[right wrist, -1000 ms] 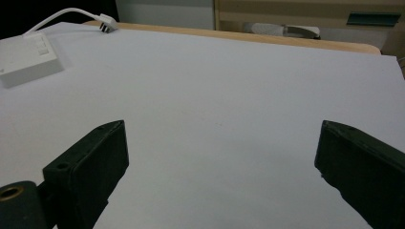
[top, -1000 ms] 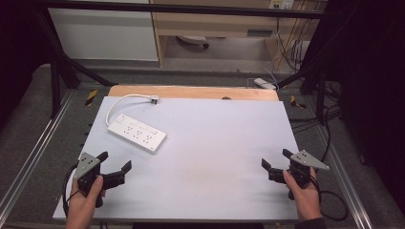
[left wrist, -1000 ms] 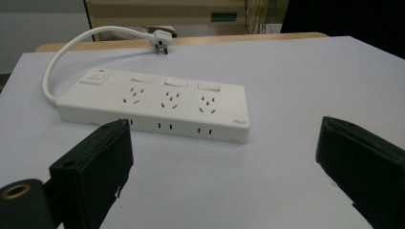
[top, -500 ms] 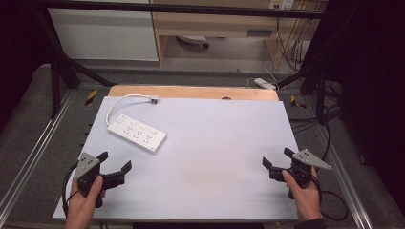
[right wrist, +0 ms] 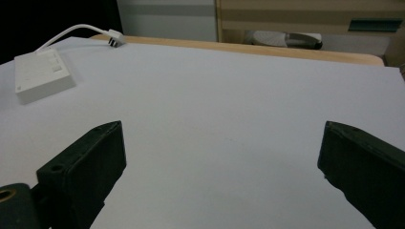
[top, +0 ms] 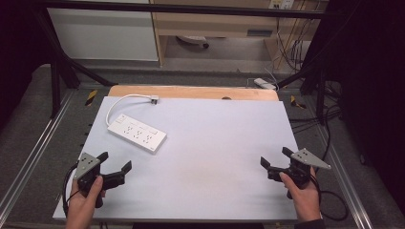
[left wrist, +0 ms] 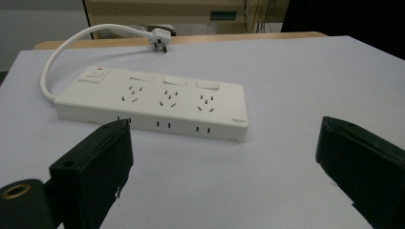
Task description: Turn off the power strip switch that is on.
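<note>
A white power strip lies flat on the table, in its far left part, with its cord looping back to a plug near the far edge. The left tongs sit at the near left corner, jaws wide and empty, pointing toward the strip just ahead of them. The right tongs sit at the near right edge, also wide and empty, well apart from the strip. Each is held by a hand.

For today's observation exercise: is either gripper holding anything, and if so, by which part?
Nothing is held. The left gripper and right gripper both have their jaws wide apart over the bare table. The power strip lies untouched.
</note>
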`<move>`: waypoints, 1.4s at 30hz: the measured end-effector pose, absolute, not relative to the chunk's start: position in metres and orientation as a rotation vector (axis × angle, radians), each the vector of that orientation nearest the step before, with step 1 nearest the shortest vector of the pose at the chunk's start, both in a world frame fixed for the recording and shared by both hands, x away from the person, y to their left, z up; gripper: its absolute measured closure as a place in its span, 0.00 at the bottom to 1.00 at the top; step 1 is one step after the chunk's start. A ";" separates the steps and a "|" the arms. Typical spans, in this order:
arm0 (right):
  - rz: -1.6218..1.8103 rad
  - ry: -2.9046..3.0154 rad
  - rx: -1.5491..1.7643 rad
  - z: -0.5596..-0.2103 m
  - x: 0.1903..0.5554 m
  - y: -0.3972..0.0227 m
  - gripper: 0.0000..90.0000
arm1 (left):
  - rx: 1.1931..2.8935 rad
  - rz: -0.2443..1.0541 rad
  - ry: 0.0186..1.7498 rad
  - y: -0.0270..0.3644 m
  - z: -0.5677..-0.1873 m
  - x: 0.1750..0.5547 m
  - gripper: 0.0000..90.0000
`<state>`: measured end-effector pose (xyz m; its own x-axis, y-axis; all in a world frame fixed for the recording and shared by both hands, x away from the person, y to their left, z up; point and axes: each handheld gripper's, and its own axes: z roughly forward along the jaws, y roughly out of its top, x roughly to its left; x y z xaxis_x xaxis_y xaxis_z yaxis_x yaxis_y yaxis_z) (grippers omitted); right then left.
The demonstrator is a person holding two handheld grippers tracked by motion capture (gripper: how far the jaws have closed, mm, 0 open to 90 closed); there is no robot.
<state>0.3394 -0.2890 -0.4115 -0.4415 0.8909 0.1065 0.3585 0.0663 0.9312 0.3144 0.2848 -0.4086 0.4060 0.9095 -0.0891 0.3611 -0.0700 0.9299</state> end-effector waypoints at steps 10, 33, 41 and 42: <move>1.391 1.889 1.222 -0.399 0.336 -0.273 0.04 | 1.629 0.674 1.127 0.284 -0.408 0.313 0.06; 1.435 1.962 1.177 -0.365 0.354 -0.245 0.05 | 1.662 0.660 1.149 0.284 -0.411 0.315 0.06; 1.435 1.996 1.139 -0.358 0.363 -0.229 0.03 | 1.672 0.651 1.154 0.283 -0.412 0.315 0.06; 1.437 2.001 1.129 -0.357 0.364 -0.227 0.03 | 1.674 0.652 1.152 0.283 -0.412 0.315 0.06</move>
<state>0.3644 -0.2272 -0.3572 -0.5772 0.8088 0.1127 0.3654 0.1324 0.9214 0.3154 0.2832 -0.4122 0.4097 0.9079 -0.0884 0.3912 -0.0873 0.9162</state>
